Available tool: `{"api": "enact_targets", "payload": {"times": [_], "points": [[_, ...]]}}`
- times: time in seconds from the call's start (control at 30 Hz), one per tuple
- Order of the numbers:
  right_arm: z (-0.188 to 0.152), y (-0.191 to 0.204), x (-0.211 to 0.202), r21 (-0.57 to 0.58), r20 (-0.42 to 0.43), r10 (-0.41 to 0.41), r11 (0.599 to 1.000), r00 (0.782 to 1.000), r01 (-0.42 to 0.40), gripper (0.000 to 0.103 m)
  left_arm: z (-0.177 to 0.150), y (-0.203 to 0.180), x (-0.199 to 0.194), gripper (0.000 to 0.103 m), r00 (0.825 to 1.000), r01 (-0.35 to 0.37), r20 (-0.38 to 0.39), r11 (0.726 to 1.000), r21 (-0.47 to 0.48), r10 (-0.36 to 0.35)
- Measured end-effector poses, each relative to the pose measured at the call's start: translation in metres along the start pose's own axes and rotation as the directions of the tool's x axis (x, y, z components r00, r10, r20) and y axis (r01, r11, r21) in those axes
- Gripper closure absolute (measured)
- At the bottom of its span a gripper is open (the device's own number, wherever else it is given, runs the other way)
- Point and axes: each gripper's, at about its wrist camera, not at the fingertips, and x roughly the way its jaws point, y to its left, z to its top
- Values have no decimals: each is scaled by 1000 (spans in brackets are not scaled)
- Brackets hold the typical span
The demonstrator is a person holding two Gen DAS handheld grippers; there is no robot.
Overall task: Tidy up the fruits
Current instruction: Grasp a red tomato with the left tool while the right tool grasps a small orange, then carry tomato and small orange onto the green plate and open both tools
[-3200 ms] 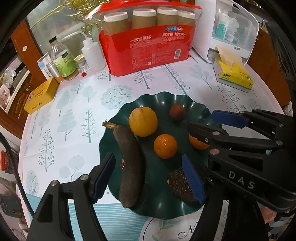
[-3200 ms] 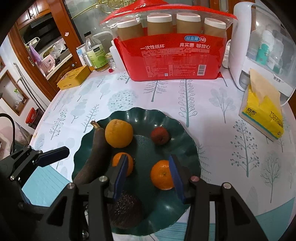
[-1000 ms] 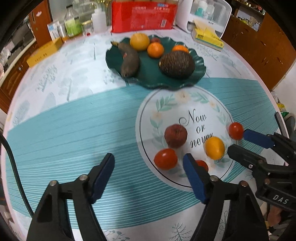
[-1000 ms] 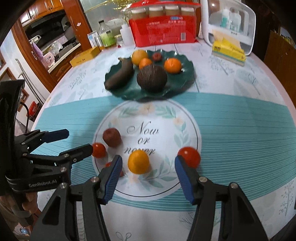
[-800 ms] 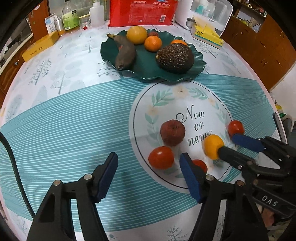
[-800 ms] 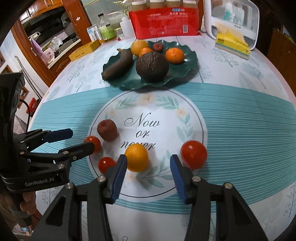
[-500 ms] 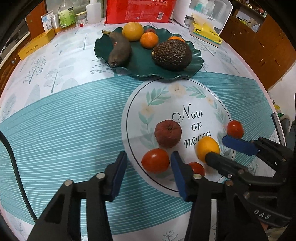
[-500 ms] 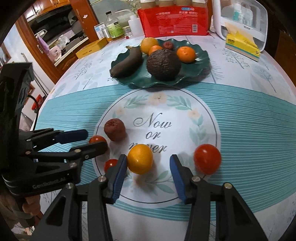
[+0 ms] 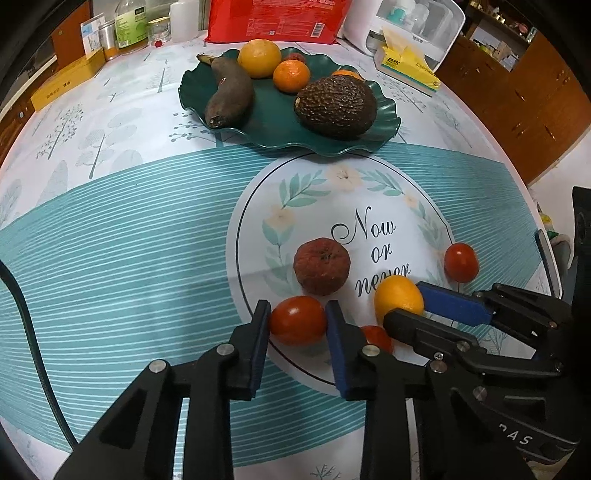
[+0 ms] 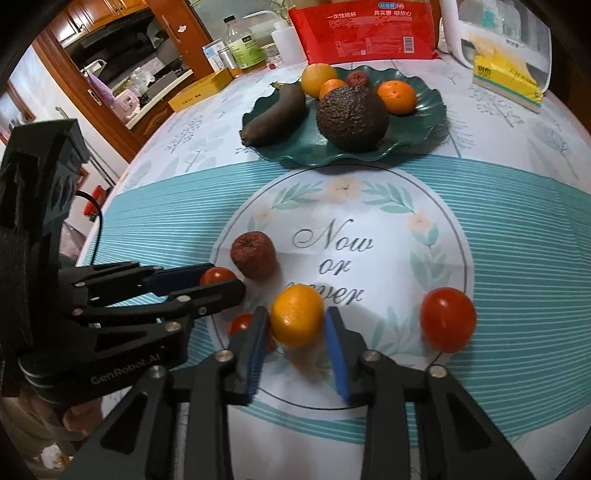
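In the left wrist view my left gripper (image 9: 298, 310) is shut on a red tomato (image 9: 297, 326) lying on the tablecloth's printed circle. Just to its right, my right gripper (image 9: 404, 301) grips a small yellow-orange citrus (image 9: 395, 295). The right wrist view shows that right gripper (image 10: 296, 314) with both pads against the citrus (image 10: 295, 321), and my left gripper (image 10: 225, 277) on the tomato (image 10: 218, 275). A wrinkled red-brown fruit (image 9: 321, 266), a smaller tomato (image 9: 375, 338) and another tomato (image 9: 461, 262) lie loose nearby. The green wavy plate (image 9: 384, 125) farther back holds a dark banana, an avocado and oranges.
Behind the plate stand a red pack of paper cups (image 9: 273, 18), bottles (image 9: 127, 26), a white appliance (image 9: 421, 22) and a yellow tissue box (image 9: 406, 64). A yellow carton (image 9: 62, 86) lies at the far left. A black cable (image 9: 33, 332) hangs at the left; the table edge curves on the right.
Both grippers drew back from the plate to the loose fruits in front. Over the last second they sank slightly and their jaws closed, the left on the tomato, the right on the citrus.
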Motion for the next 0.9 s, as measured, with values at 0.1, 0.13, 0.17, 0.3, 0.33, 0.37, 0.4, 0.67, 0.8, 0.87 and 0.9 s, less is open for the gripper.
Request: {"api": "enact_targets", "payload": {"times": [0.1,0.13,0.17,0.3,0.33,0.37,0.4,0.67,0.8,0.87,0.9], "points": [[0,1,-1,-6,3,-1,1000,1000,1,73,0,0,-2,75,1000,-4,3,1000,-9,4],[-1,1,-2,-7,4,0,1000,1000,0,73,0,0,-3,75,1000,-7,5,1000,-10,7],[-1,1,-4,-8,9,4,1000,1000,-4,73,0,1,-5,75,1000,-7,7,1000,-12,7],[1,-1,-14,-1,24,0,1000,1000,0,73,2,1,-19,75,1000,-5,23,1000,-27,6],[2,-1,-18,3,27,2,1000,1000,-2,73,3,1,-24,75,1000,-4,30,1000,-29,5],[4,-1,-23,8,33,4,1000,999,-4,73,5,0,-30,75,999,-5,39,1000,-30,6],[6,-1,-27,9,39,4,1000,999,-4,73,9,-2,-37,75,999,-7,49,1000,-28,8],[43,4,-79,-22,113,-36,999,993,38,73,51,-14,-85,75,993,-59,97,998,-15,60],[77,2,-105,-43,160,-83,995,984,91,73,81,-17,-109,75,989,-61,136,998,-18,63],[99,-2,-120,-46,192,-87,994,978,97,73,98,-19,-121,75,985,-78,156,997,-16,80],[108,-4,-126,-47,203,-88,994,975,99,73,109,-21,-127,75,982,-89,168,996,-15,90]]}}
